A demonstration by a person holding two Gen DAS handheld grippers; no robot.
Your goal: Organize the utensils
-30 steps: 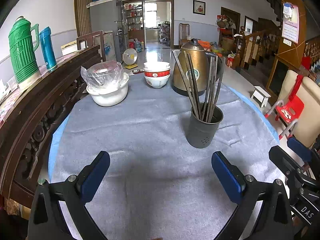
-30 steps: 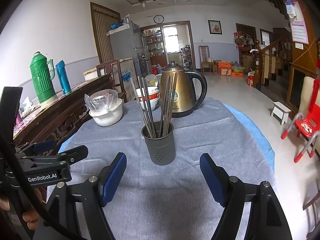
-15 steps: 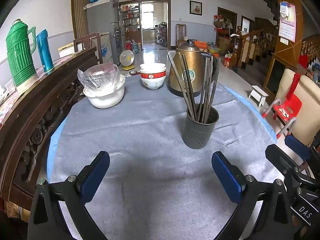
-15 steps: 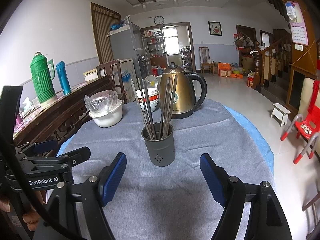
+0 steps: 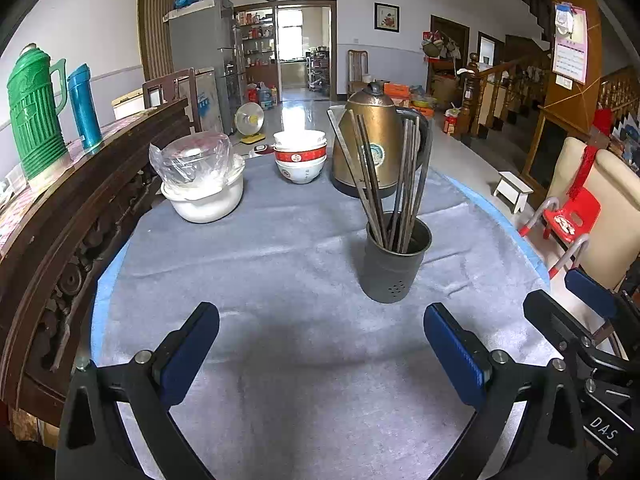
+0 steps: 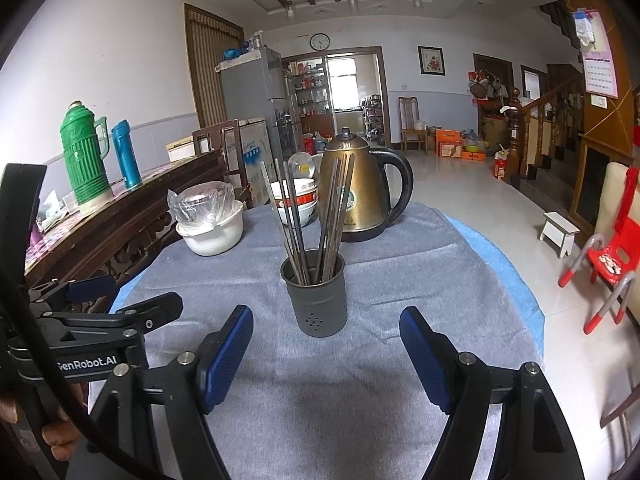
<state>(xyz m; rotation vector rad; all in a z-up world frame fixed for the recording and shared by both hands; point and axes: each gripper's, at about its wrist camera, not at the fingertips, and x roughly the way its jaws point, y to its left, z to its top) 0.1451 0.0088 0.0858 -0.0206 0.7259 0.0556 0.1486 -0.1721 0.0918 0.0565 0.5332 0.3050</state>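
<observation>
Chopsticks (image 5: 384, 184) unmoved in holder (image 5: 394, 264); both jaws still wide, empty

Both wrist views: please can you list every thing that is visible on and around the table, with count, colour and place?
holder: one, dark grey, middle of the table.
chopsticks: several, dark metal, standing in the holder.
kettle: one, brass with black handle, behind the holder.
bowls: a stack, white with a red band, left of the kettle.
covered bowl: one, white, under clear plastic, far left of the table.
cloth: one, grey, covering the table.
thermos: one, green, on the sideboard.
flask: one, blue, beside the thermos.
left gripper: blue pads, open, empty.
right gripper: blue pads, open, empty.
</observation>
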